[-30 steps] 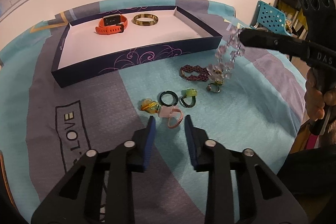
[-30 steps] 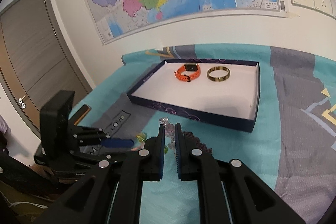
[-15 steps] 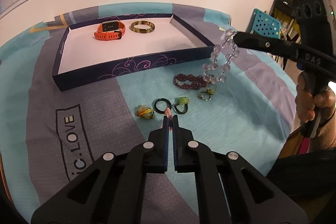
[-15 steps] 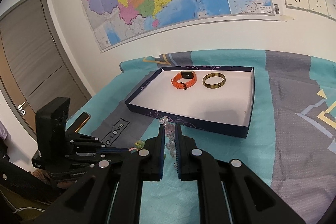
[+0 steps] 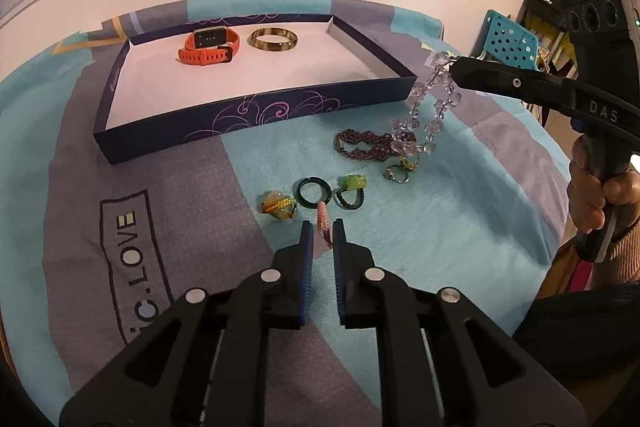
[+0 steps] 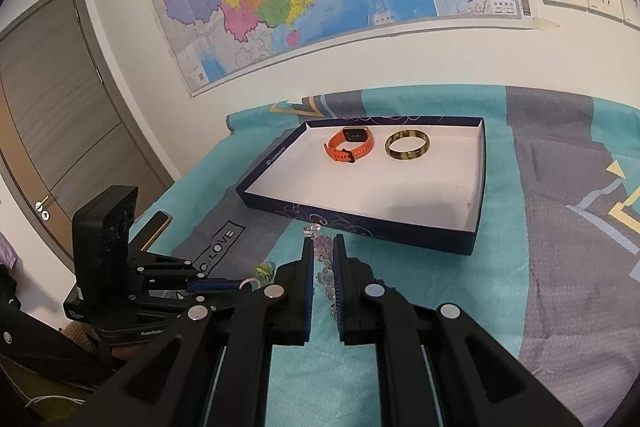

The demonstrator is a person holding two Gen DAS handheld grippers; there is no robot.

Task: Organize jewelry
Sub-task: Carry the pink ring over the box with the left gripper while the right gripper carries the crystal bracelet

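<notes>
In the left wrist view my left gripper (image 5: 320,227) has a pink beaded bracelet (image 5: 323,221) pinched between its pads just above the cloth, while its jaws are opening slightly. My right gripper (image 5: 454,69) comes in from the right, shut on a clear crystal bead bracelet (image 5: 428,115) that dangles beside the near right corner of the navy tray (image 5: 240,123). An orange watch (image 5: 208,47) and a gold bangle (image 5: 274,40) lie in the tray. In the right wrist view the crystal beads (image 6: 322,251) show between the right gripper's (image 6: 321,243) fingers.
On the teal and grey cloth lie a dark red beaded bracelet (image 5: 360,147), a dark green ring (image 5: 315,191), a green-topped band (image 5: 352,189), a yellow-green piece (image 5: 278,207) and a small ring (image 5: 398,173). A hand (image 5: 588,195) grips the right tool. A blue basket (image 5: 508,43) stands behind.
My left gripper closed on the pink bracelet, then its gap widened a little. The right gripper lifted the crystal bracelet off the cloth and drew it up beside the tray's corner.
</notes>
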